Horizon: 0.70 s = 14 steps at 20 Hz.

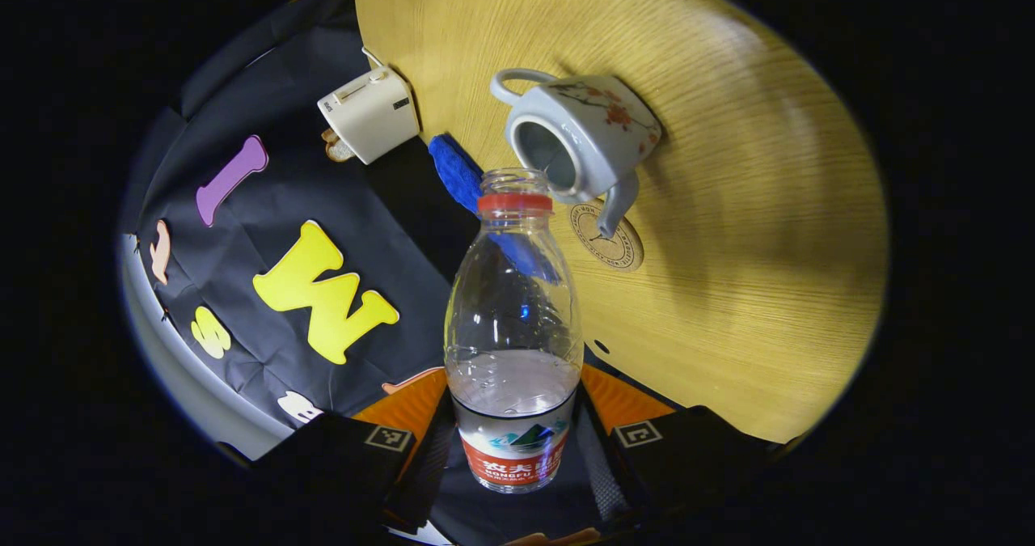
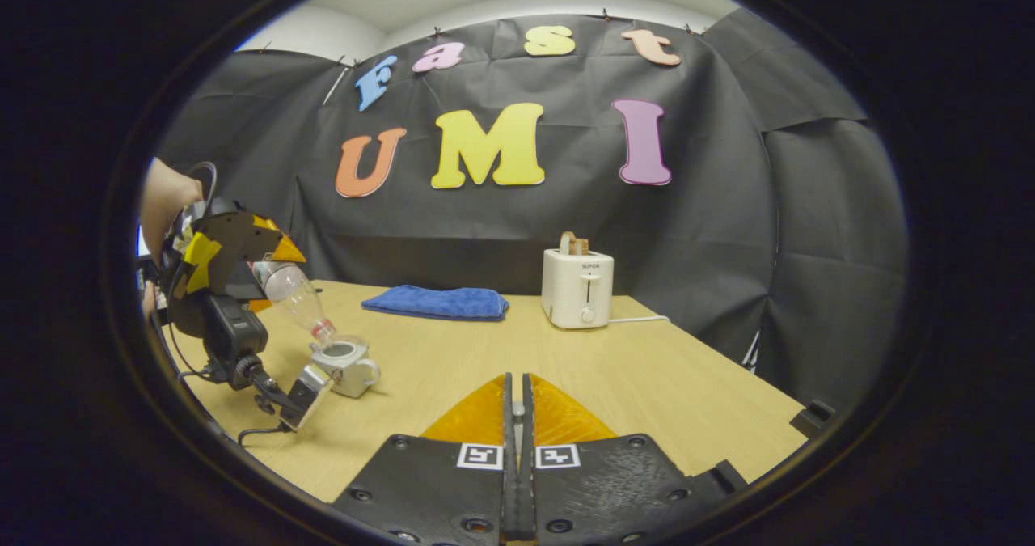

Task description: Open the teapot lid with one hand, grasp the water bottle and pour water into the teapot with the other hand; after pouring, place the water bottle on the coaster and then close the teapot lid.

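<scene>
My left gripper [image 1: 513,416] is shut on a clear water bottle [image 1: 513,319] with a red neck ring, no cap, and water in its lower part. Just beyond the bottle's mouth is the pale grey flowered teapot [image 1: 582,137], its top open. A round wooden coaster [image 1: 616,248] lies by the spout. In the right gripper view, the left gripper [image 2: 234,263] tips the bottle [image 2: 295,295] neck-down over the teapot [image 2: 344,364]. My right gripper [image 2: 517,404] hovers above the table, shut on a thin pale sliver, apparently the teapot lid [image 2: 517,418].
A white toaster [image 2: 576,289] with a slice in it stands at the back of the wooden table [image 2: 647,368], its cord trailing right. A folded blue cloth [image 2: 437,302] lies to its left. A person's hand [image 2: 162,198] holds the left gripper.
</scene>
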### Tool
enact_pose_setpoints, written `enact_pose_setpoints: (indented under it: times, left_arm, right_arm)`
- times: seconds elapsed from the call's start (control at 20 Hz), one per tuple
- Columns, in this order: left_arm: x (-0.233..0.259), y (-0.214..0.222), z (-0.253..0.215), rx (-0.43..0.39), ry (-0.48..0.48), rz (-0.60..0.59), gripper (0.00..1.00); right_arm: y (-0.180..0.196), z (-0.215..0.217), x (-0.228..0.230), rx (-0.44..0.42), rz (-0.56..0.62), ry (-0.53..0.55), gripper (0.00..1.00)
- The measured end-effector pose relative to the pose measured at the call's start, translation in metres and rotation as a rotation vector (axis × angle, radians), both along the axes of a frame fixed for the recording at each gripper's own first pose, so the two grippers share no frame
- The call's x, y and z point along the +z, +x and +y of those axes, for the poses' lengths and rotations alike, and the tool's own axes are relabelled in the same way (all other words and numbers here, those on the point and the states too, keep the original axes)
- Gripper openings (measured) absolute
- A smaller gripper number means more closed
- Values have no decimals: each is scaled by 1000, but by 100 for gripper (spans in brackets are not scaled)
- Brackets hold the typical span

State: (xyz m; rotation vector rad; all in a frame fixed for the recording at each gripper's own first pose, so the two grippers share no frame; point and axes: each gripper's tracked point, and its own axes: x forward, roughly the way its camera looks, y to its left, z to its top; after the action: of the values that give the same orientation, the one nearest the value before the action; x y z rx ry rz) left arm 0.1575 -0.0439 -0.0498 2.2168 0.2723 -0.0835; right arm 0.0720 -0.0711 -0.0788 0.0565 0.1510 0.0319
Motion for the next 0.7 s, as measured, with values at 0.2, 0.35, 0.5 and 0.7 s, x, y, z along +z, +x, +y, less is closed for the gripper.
enact_pose_setpoints:
  times: [0.2,0.35,0.5,0.7]
  left_arm:
    - [1,1,0,-2,11,5,76]
    - [2,2,0,-7,9,7,76]
    - [-1,7,3,-19,-106,14,75]
    - [-8,12,1,9,-571,29,75]
  right_arm:
    - [0,-1,0,-1,-2,2,0]
    - [-1,0,0,1,0,-1,0]
    - [-2,-1,3,0,-5,-3,0]
    - [-4,-2,4,0,-7,5,0]
